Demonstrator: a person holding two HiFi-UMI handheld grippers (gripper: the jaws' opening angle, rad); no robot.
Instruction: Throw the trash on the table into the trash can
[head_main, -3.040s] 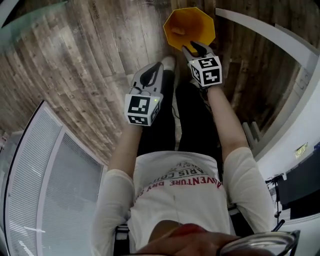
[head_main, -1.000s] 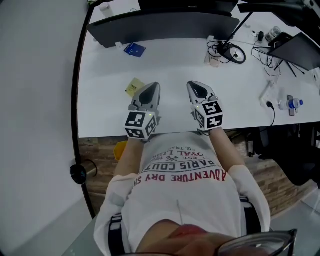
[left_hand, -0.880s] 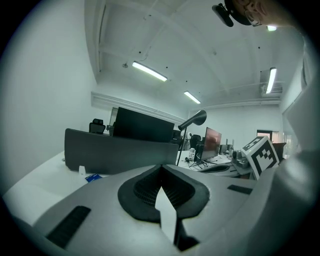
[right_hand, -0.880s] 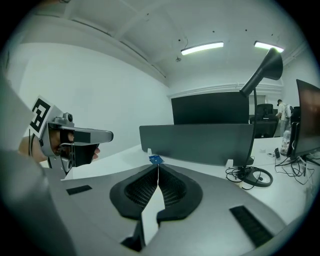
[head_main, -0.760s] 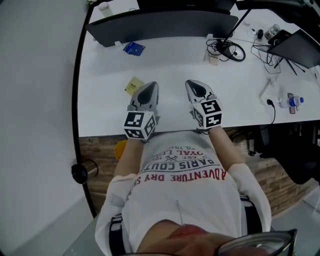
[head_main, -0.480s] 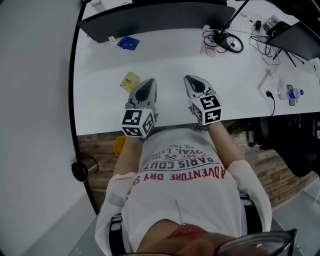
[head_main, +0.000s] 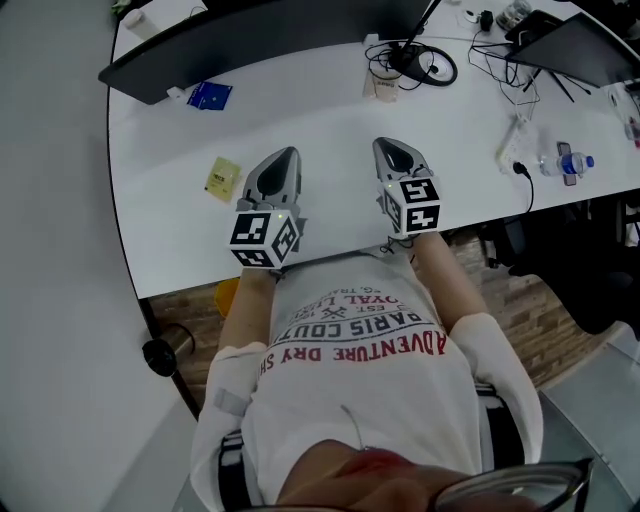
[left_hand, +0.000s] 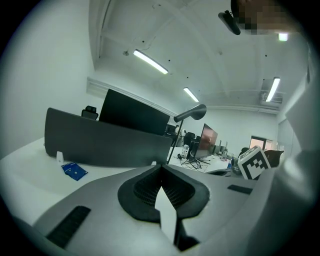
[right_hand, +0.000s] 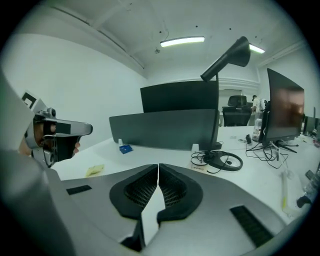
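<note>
White table (head_main: 330, 110) fills the top of the head view, with a dark divider panel (head_main: 250, 35) along its far side. Both tools hover over the near edge — left gripper (head_main: 283, 155) pinched together with nothing in it, right gripper (head_main: 392, 146) likewise closed and empty. Trash on the tabletop: a yellow packet (head_main: 222, 178) just left of the left gripper's tip, and a small blue packet (head_main: 209, 96) farther back by the panel.

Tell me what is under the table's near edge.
A corner of the orange trash can shows on the wooden floor; the table and left arm hide the rest.
</note>
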